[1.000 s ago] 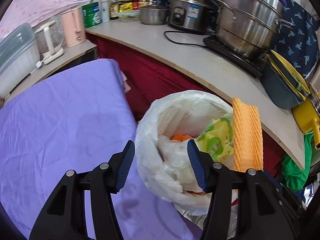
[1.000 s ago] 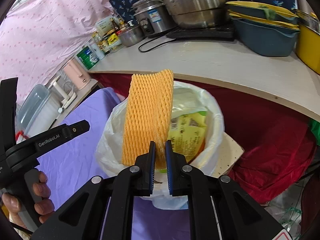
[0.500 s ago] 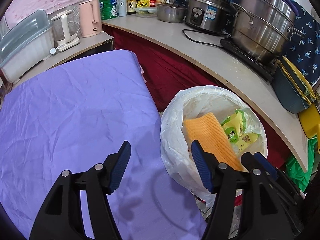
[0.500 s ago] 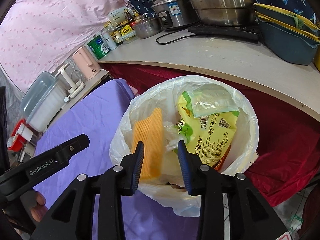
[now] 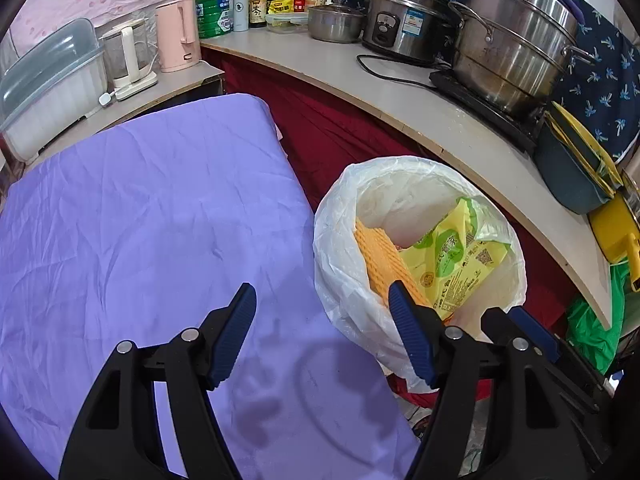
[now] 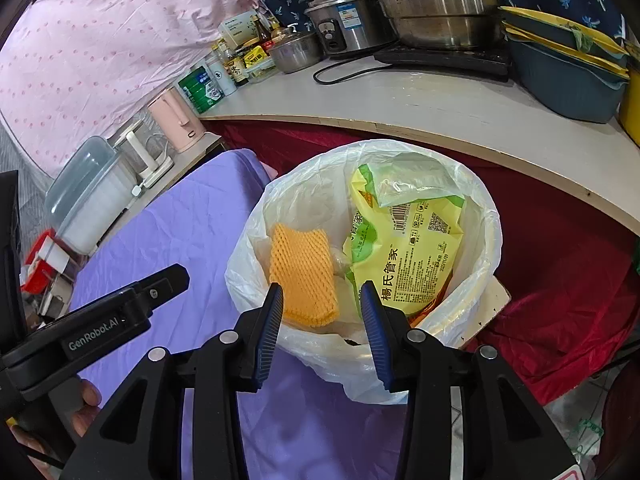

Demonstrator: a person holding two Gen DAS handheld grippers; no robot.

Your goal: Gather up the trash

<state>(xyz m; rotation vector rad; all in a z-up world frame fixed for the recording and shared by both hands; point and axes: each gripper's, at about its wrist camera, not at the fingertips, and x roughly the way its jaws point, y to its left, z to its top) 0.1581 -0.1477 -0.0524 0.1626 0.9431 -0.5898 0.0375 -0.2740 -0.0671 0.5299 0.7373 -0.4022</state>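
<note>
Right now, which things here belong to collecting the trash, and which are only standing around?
Belongs to the job:
- white trash bag
- orange foam net, inside the bag
- yellow-green food packet, inside the bag

Just standing around:
- pink kettle
- rice cooker
- steel steamer pot
- purple cloth

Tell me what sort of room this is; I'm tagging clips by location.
Most likely a home kitchen: a rice cooker and stacked steel pots on the counter, condiment bottles behind.

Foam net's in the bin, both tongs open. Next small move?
Probably lift the right tongs back from the bin bag: the orange foam net lies inside beside the yellow wrapper, jaws apart and empty. The purple cloth shows no more trash.
</note>
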